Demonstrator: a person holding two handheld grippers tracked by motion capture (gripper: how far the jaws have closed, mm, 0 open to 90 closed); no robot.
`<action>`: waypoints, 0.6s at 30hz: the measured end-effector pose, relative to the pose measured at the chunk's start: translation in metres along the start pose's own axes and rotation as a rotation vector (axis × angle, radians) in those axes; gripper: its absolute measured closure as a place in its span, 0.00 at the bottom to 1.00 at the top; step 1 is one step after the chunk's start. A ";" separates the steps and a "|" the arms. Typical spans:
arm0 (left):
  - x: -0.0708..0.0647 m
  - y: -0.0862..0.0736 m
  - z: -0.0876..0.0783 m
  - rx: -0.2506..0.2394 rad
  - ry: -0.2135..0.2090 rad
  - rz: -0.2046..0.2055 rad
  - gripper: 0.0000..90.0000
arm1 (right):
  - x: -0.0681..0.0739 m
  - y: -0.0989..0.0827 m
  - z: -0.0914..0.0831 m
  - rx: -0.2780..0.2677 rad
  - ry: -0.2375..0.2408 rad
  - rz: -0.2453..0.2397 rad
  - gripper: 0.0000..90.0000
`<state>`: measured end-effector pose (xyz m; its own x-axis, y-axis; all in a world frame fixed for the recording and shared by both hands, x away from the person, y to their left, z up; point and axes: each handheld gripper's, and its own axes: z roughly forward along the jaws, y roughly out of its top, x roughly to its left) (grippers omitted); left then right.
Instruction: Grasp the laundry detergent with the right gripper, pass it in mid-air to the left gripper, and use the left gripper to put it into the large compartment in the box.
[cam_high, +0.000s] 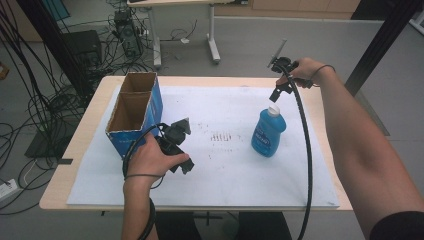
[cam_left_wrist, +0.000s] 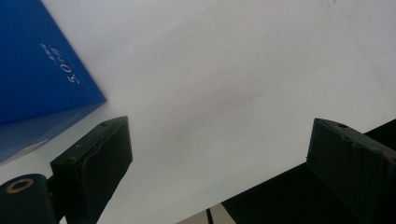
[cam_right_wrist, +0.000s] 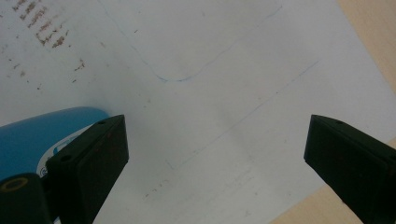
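Observation:
A blue bottle (cam_high: 268, 134) with a white cap stands upright on the white sheet (cam_high: 225, 170), right of centre. My right gripper (cam_high: 276, 95) hangs just above and behind its cap, pointing down. Its jaws stand open with only sheet between them in the right gripper view (cam_right_wrist: 217, 135), and the bottle (cam_right_wrist: 42, 133) lies beside the left jaw. An open blue cardboard box (cam_high: 131, 112) sits at the left of the table. My left gripper (cam_high: 186, 146) is low over the sheet just right of the box, open and holding nothing (cam_left_wrist: 219, 135). The box's blue wall (cam_left_wrist: 37, 70) shows at the left.
The sheet covers most of a wooden table (cam_high: 75, 150), and brown smudges (cam_high: 220, 136) mark its middle. Cables (cam_high: 30, 100) and a desk's legs (cam_high: 212, 45) stand on the floor beyond. The right gripper's black cable (cam_high: 306, 150) trails across the sheet's right side.

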<state>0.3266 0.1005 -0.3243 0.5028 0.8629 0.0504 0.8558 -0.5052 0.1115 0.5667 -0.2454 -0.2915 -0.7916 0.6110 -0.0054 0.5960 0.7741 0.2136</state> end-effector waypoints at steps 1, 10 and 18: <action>0.000 0.000 0.000 0.000 -0.001 -0.001 0.08 | 0.000 0.000 0.000 0.000 -0.002 0.002 0.07; -0.002 0.002 0.003 -0.001 -0.009 0.006 0.08 | 0.000 -0.001 -0.001 -0.006 -0.005 0.012 0.07; -0.003 0.004 0.003 -0.005 -0.009 0.016 0.08 | -0.004 -0.010 -0.002 -0.045 0.003 0.060 0.07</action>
<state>0.3292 0.0957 -0.3273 0.5178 0.8544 0.0435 0.8468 -0.5191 0.1160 0.5639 -0.2563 -0.2913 -0.7548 0.6558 0.0113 0.6361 0.7276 0.2569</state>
